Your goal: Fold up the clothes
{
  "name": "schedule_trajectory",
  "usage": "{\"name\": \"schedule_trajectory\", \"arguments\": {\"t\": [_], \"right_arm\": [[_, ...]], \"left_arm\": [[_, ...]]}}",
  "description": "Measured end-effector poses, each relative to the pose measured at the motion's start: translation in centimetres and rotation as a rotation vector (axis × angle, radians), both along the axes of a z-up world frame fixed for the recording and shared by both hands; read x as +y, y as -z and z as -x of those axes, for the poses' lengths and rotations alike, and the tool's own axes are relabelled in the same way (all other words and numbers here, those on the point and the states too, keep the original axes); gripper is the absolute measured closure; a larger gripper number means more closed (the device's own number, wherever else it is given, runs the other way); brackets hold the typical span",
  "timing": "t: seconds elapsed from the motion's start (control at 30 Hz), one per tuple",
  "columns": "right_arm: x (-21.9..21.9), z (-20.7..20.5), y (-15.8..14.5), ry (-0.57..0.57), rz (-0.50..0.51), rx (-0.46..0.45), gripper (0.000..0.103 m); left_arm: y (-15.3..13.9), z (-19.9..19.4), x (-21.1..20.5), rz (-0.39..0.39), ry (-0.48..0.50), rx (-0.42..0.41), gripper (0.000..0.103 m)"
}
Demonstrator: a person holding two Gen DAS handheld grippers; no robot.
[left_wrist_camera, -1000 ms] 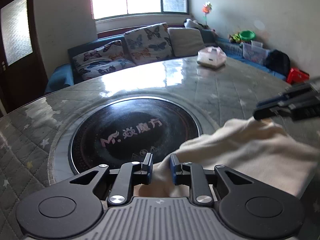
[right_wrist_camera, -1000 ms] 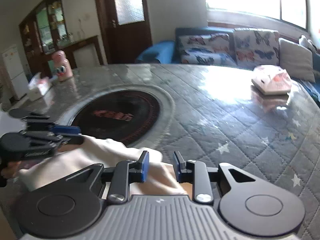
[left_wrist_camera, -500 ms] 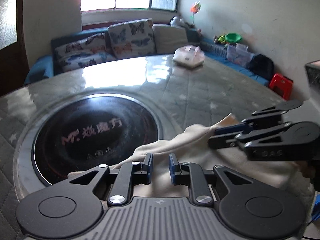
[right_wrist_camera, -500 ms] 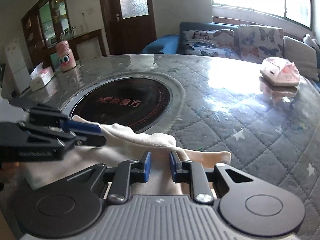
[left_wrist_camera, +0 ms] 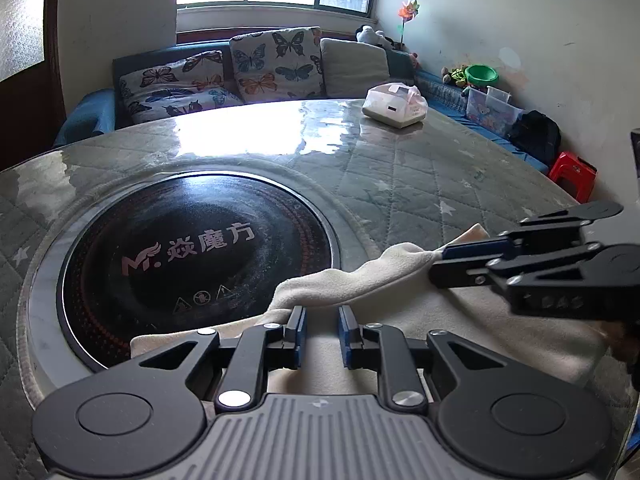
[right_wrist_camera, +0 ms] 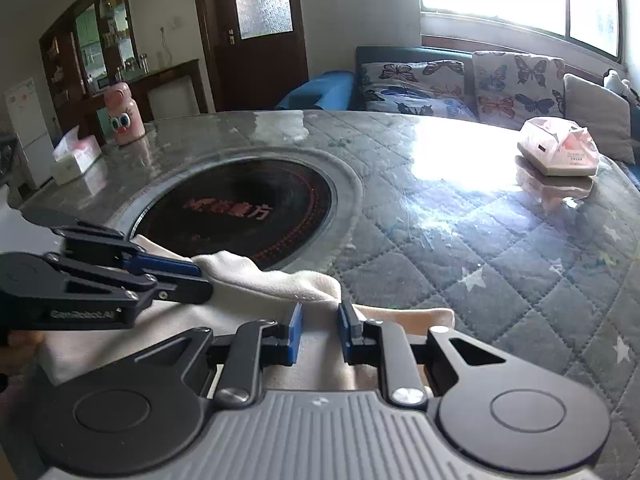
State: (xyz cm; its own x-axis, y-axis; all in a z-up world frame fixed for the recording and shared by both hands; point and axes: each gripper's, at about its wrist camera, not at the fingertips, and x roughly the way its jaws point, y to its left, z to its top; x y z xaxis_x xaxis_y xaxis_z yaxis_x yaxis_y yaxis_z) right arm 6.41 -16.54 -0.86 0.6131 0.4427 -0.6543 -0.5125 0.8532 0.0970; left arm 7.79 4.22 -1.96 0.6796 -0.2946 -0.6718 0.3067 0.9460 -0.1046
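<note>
A cream cloth garment [left_wrist_camera: 400, 304] lies at the near edge of the round table, partly over the black hotplate [left_wrist_camera: 192, 248]. My left gripper [left_wrist_camera: 322, 330] has its jaws slightly apart with the cloth between them. My right gripper [right_wrist_camera: 318, 330] likewise has cloth between its narrowly spaced jaws. Each gripper shows in the other's view: the right one [left_wrist_camera: 440, 266] at a raised fold on the right, the left one [right_wrist_camera: 200, 280] at a fold on the left. The cloth [right_wrist_camera: 280, 280] bunches up between them.
A pink-and-white tissue pack [left_wrist_camera: 394, 106] sits at the far side of the quilted table [left_wrist_camera: 420, 184]. A pink bottle [right_wrist_camera: 124, 120] and a white box [right_wrist_camera: 76, 156] stand at the left. A sofa with butterfly cushions [left_wrist_camera: 256, 64] is behind.
Both grippers have moved toward each other and forward, dragging the cloth's edge inward so that it bunches into a raised fold. The cloth now lies lower on the table.
</note>
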Motion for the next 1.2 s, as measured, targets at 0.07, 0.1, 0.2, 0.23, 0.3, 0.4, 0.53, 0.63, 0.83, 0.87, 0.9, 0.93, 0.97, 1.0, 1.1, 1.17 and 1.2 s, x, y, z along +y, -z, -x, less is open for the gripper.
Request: {"name": "schedule_trajectory", "arguments": {"t": [0.07, 0.1, 0.2, 0.23, 0.3, 0.4, 0.53, 0.63, 0.83, 0.87, 0.9, 0.93, 0.97, 1.0, 1.1, 1.17, 1.2], "right_arm": [[-0.5, 0.6, -0.6, -0.008, 0.007, -0.012, 0.085], [-0.8, 1.1, -0.9, -0.013, 0.021, -0.025, 0.085], [-1.7, 3.1, -1.6, -0.041, 0.039, -0.032, 0.085], [-1.9, 3.9, -1.7, -0.053, 0.044, -0.035, 0.085], [-2.0, 5.4, -1.7, -0.075, 0.061, -0.047, 0.085], [-2.0, 7.0, -0.9, -0.081, 0.110, -0.064, 0.085], [-2.2, 7.8, -0.2, -0.074, 0.131, -0.077, 0.085], [-2.7, 8.3, -0.5, -0.067, 0.127, -0.085, 0.085], [-4.6, 9.5, -1.7, -0.042, 0.052, -0.054, 0.088], [-5.3, 9.3, -1.9, -0.023, 0.009, -0.028, 0.090], [-5.9, 8.9, -2.0, 0.004, -0.018, -0.009, 0.091], [-6.3, 8.5, -2.0, 0.032, -0.026, -0.002, 0.092], [-6.7, 8.1, -1.9, 0.060, -0.033, 0.004, 0.093], [-7.1, 7.7, -1.7, 0.080, -0.044, 0.019, 0.094], [-7.6, 6.5, -0.8, 0.097, -0.087, 0.071, 0.094], [-7.4, 6.2, -0.4, 0.091, -0.095, 0.064, 0.094], [-7.2, 6.1, -0.3, 0.087, -0.095, 0.062, 0.094]], "left_arm": [[0.0, 0.0, 0.1, 0.000, 0.000, -0.002, 0.083], [0.0, 0.0, 0.1, 0.000, 0.000, -0.003, 0.083], [0.0, 0.0, 0.1, -0.001, -0.001, -0.007, 0.083], [0.1, 0.0, 0.1, -0.001, -0.001, -0.008, 0.083], [0.1, 0.0, 0.1, -0.002, -0.002, -0.009, 0.083], [0.1, 0.0, 0.1, -0.002, -0.003, -0.011, 0.083], [0.1, 0.0, 0.0, -0.002, -0.005, -0.013, 0.083], [0.1, 0.0, 0.1, 0.000, -0.008, -0.012, 0.083], [0.2, 0.1, 0.0, -0.004, -0.010, -0.016, 0.083], [0.2, 0.1, -0.1, -0.005, -0.011, -0.016, 0.083], [0.2, 0.1, -0.1, -0.006, -0.011, -0.017, 0.083], [0.2, 0.2, -0.1, -0.007, -0.012, -0.017, 0.083], [0.2, 0.2, -0.2, -0.007, -0.013, -0.017, 0.083], [0.1, 0.2, -0.1, -0.007, -0.015, -0.017, 0.083], [0.1, 0.2, -0.2, -0.007, -0.018, -0.016, 0.083], [0.1, 0.2, -0.2, -0.008, -0.019, -0.018, 0.083], [0.1, 0.2, -0.2, -0.009, -0.020, -0.018, 0.083]]}}
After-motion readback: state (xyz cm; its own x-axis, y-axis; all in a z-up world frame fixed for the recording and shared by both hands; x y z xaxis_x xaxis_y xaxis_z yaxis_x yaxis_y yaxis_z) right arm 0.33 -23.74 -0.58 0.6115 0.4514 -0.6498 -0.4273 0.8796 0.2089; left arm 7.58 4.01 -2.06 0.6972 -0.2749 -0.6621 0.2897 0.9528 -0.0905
